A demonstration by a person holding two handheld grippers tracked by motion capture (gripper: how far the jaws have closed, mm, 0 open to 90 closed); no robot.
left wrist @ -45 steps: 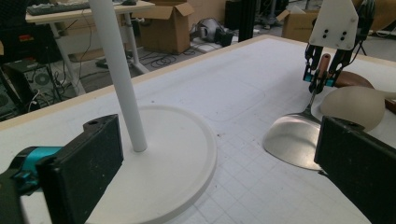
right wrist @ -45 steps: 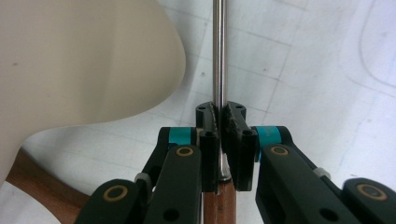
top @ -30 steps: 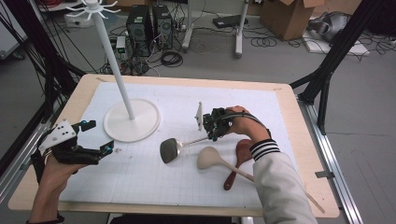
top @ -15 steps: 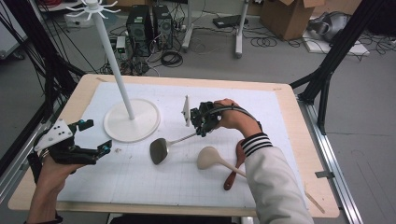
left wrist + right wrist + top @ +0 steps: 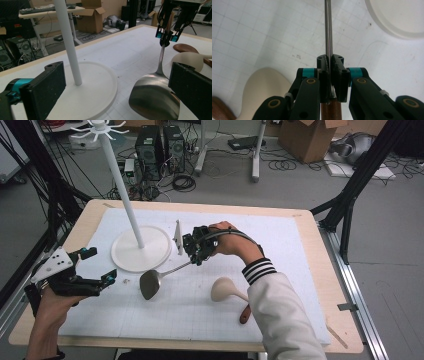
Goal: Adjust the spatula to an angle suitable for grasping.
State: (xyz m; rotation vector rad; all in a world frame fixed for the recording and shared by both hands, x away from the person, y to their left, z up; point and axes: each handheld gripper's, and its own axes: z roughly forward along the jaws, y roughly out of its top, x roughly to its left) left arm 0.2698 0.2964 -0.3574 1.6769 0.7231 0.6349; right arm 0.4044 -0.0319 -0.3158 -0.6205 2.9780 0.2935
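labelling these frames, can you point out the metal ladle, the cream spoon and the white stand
metal ladle (image 5: pixel 149 283), high view, on its bowl
cream spoon (image 5: pixel 225 289), high view, on its bowl
white stand (image 5: pixel 142 251), high view, on its round base

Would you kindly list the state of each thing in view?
Metal ladle: gripped by its thin shaft, bowl hanging low.
Right gripper: shut on the ladle.
Left gripper: open, holding nothing.
Cream ladle: lying on the mat.
White stand: upright, hooks bare.

No text, label, brand, number or sign can be read anywhere in these pictures. The cardboard boxes (image 5: pixel 306 139) on the floor beyond the table's far edge carry no legible print, and the white mat (image 5: pixel 300 240) on the table bears only a faint grid.
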